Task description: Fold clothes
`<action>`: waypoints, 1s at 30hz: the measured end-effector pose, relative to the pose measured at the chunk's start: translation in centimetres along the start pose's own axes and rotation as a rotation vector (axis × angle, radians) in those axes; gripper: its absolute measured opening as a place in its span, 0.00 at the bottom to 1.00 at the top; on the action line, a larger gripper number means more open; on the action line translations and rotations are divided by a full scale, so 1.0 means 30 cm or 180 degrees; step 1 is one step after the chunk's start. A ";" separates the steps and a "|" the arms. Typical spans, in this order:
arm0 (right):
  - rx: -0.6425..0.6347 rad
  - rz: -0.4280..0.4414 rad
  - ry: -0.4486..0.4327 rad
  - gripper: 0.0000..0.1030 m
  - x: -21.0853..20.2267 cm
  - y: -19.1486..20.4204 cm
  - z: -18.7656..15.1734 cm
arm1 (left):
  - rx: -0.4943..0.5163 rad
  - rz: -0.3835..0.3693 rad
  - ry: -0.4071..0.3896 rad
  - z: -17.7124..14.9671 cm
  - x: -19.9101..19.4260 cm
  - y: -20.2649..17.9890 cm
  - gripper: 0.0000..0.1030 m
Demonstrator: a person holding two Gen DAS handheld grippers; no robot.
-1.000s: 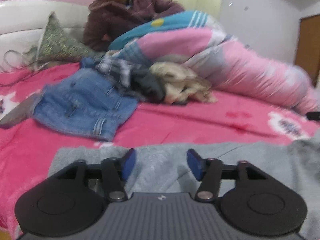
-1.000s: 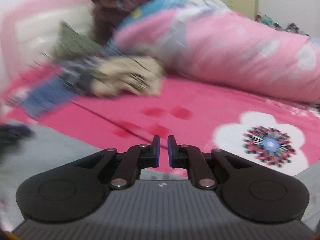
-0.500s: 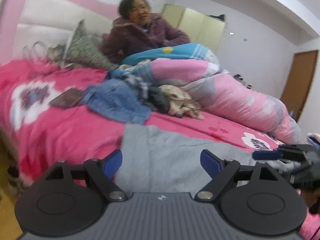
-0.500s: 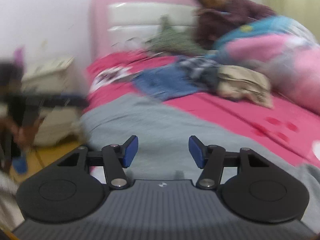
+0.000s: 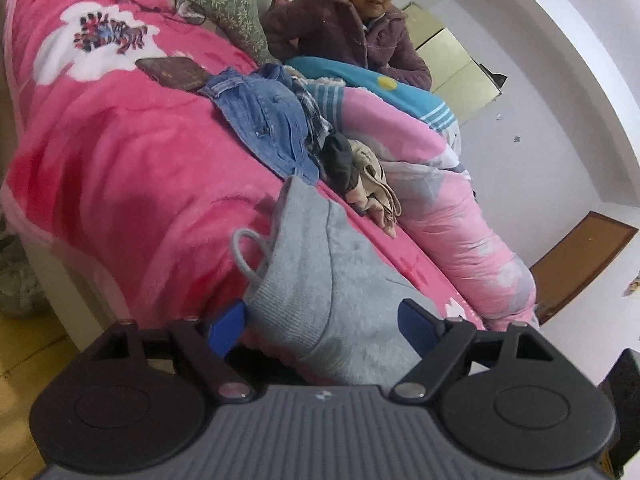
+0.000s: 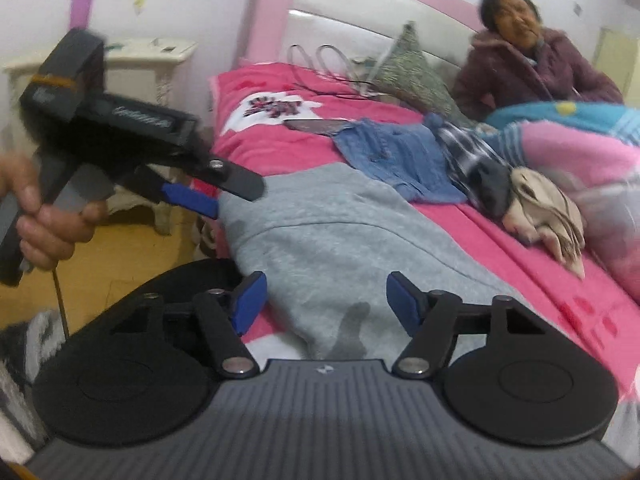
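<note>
Right wrist view alone shows left gripper (image 6: 208,196), probably unclosed beside grey garment (image 6: 340,232); right gripper (image 6: 322,304) wide

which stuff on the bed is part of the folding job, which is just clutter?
Job: grey sweatshirt, jeans, plaid shirt, dark garment, beige garment.

Lying about: pillow, cable, pink quilt, brown wallet.

Soft even indoor light, fisheye-warped edges, right view slightly blurred.

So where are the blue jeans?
The blue jeans lie on the pink bed, just beyond the grey sweatshirt, with a checked shirt heaped on their right in the right wrist view.
</note>
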State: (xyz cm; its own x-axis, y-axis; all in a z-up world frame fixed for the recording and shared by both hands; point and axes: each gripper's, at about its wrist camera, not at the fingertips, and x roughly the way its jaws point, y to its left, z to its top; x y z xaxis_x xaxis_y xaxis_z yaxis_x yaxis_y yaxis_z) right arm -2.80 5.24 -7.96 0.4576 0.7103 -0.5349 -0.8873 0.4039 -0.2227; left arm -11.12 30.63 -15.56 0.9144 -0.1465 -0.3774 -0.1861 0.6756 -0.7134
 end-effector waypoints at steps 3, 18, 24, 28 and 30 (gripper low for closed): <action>0.0144 -0.0073 0.0005 0.68 0.019 -0.006 -0.010 | -0.0209 0.0043 0.0134 -0.006 0.030 0.050 0.79; -0.0514 -0.0003 -0.0200 0.79 0.171 0.107 0.055 | 0.0129 -0.0656 -0.0175 0.068 0.002 -0.116 0.71; 0.0039 -0.0039 -0.0173 0.29 0.238 0.023 0.072 | 0.0114 -0.0862 -0.0217 0.089 0.024 -0.125 0.74; 0.0317 -0.0057 -0.0268 0.20 0.212 -0.025 0.070 | -0.0384 -0.0989 -0.0294 0.122 0.034 -0.024 0.84; 0.0325 -0.0062 -0.0283 0.20 0.207 -0.025 0.068 | -0.0798 -0.1043 -0.0136 0.155 0.083 0.042 0.85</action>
State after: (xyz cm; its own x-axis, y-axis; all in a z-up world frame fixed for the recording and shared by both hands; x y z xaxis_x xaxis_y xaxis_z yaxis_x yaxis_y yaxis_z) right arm 0.82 10.51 -9.46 0.4820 0.7482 -0.4559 -0.8698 0.4715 -0.1457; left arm -7.39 34.47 -14.65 0.9529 -0.2910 -0.0852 0.0404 0.4003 -0.9155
